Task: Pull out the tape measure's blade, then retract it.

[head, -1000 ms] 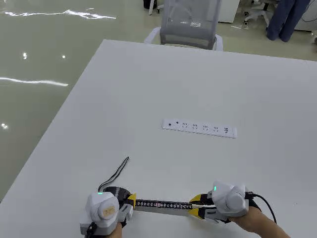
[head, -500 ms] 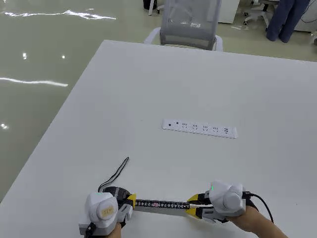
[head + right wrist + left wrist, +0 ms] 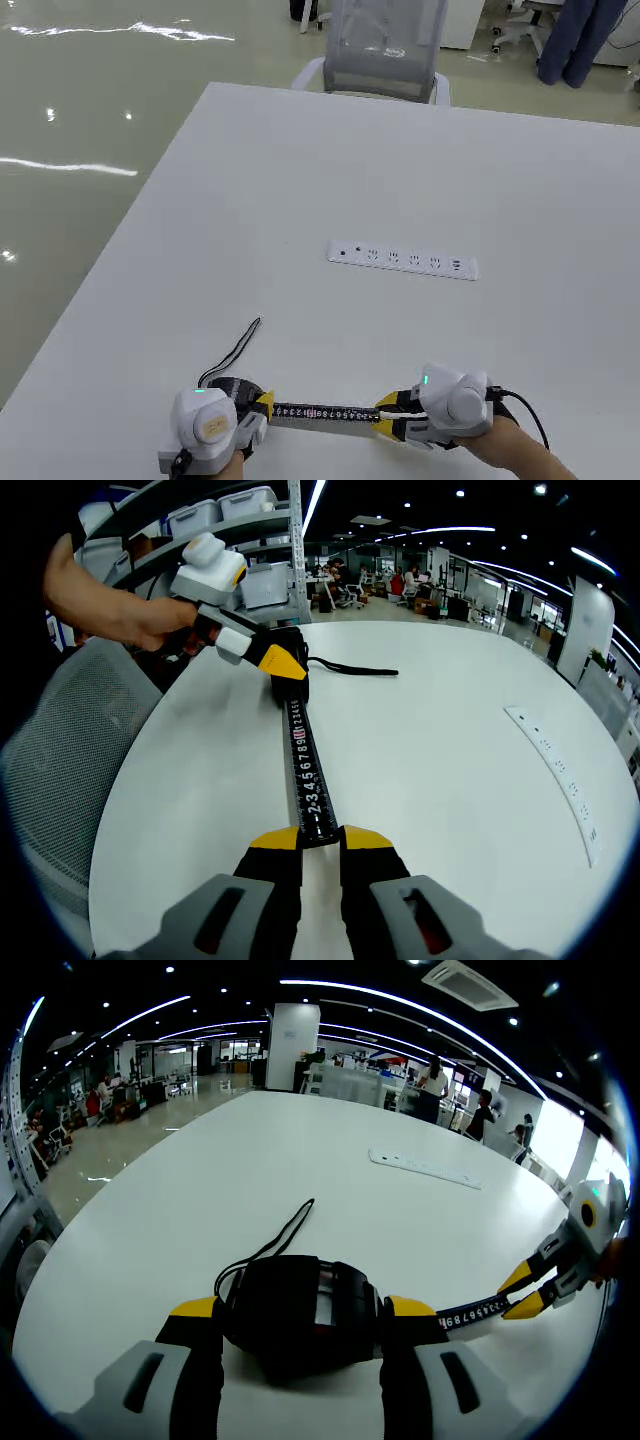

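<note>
The black tape measure case [image 3: 300,1310] sits on the white table between the yellow-tipped jaws of my left gripper [image 3: 300,1310], which is shut on it. In the head view the case [image 3: 238,390] lies near the table's front edge, with the left gripper [image 3: 252,405] over it. The black blade [image 3: 325,412] with white numbers runs right from the case to my right gripper [image 3: 384,414]. In the right gripper view my right gripper [image 3: 320,836] is shut on the blade [image 3: 307,780] at its end. A black wrist cord [image 3: 232,350] trails from the case.
A white power strip [image 3: 402,258] lies mid-table, beyond the grippers. A grey office chair [image 3: 385,45] stands at the table's far edge. The table's left edge [image 3: 110,250] drops to a glossy floor. A person's legs [image 3: 575,35] show at the far right.
My right gripper has moved left toward the case with the blade end in it, so the exposed blade is shorter. The left gripper and case have stayed put.
</note>
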